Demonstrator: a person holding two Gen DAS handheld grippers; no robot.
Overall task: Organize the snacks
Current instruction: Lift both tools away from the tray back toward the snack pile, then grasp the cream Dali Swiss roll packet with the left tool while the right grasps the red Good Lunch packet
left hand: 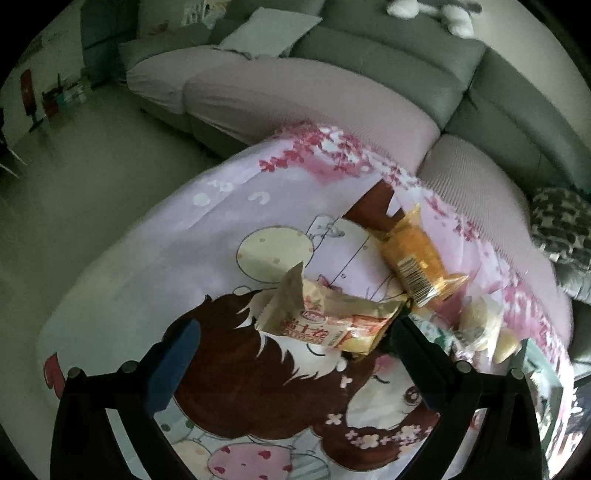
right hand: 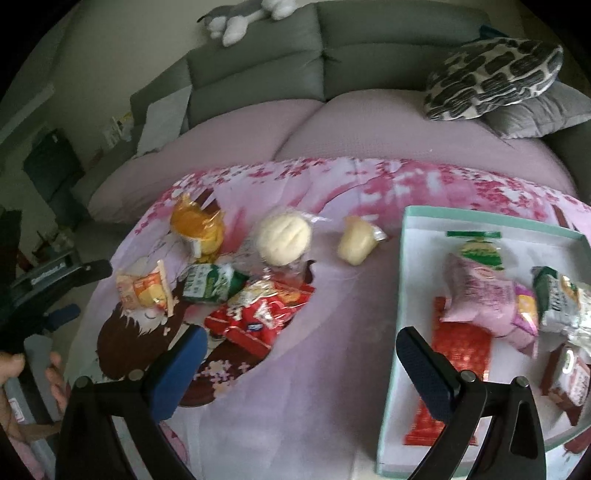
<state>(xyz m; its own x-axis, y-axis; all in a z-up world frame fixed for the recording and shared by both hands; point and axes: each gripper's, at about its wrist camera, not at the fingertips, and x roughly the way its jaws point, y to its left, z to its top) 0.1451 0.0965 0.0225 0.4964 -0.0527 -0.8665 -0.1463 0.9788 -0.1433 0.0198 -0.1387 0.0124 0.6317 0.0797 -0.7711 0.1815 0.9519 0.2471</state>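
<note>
Snacks lie on a pink cartoon-print cloth. In the left wrist view my left gripper is open, its jaws either side of a cream snack packet; an orange packet lies beyond it. In the right wrist view my right gripper is open and empty above the cloth. To its left lie a red packet, a green packet, the cream packet, the orange packet, a round white bun and a small yellow cake. A pale green box at right holds several packets, one pink.
A grey sofa with pink seat covers stands behind the table. A patterned cushion lies at right and a plush toy sits on the backrest. The floor lies to the left. My left gripper shows at the right view's left edge.
</note>
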